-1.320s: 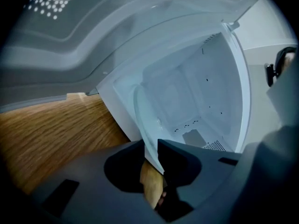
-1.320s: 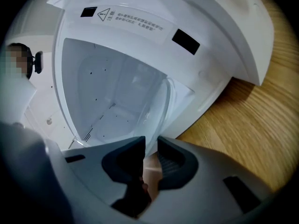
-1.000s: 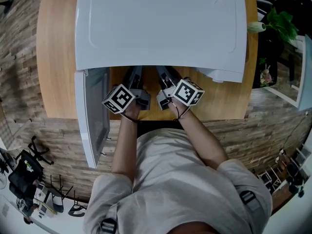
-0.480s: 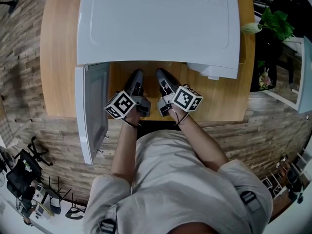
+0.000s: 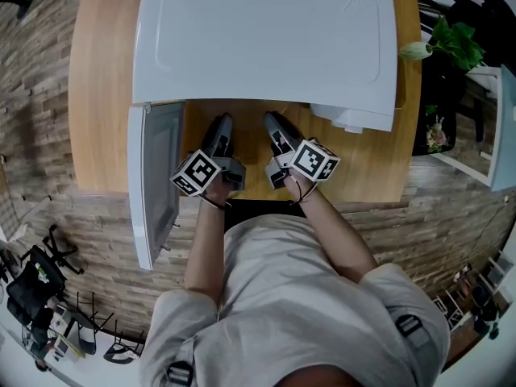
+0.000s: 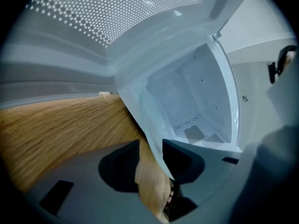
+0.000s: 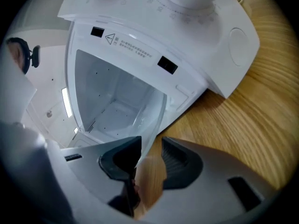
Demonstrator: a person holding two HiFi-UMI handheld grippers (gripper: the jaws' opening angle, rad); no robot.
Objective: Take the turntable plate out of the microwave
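Note:
The clear glass turntable plate (image 7: 150, 118) is outside the white microwave (image 5: 266, 39), low over the wooden table (image 5: 97, 95) in front of the open cavity. In the right gripper view its curved rim runs between the jaws of my right gripper (image 7: 150, 149), close to the left finger, with a gap on the other side. My left gripper (image 6: 150, 148) has the plate's opposite rim (image 6: 153, 136) between its jaws in the same way. Both grippers' jaws have just been opening. In the head view the left gripper (image 5: 219, 124) and right gripper (image 5: 272, 122) point at the cavity, and the plate is hard to make out.
The microwave door (image 5: 157, 176) stands open at the left, reaching past the table's front edge. The cavity (image 7: 112, 101) looks bare and white inside. A potted plant (image 5: 455, 39) stands beyond the table's right end. The person stands close against the front edge.
Both grippers have drawn back out from under the microwave's top toward the table's front edge. More of their fingers shows in the head view now.

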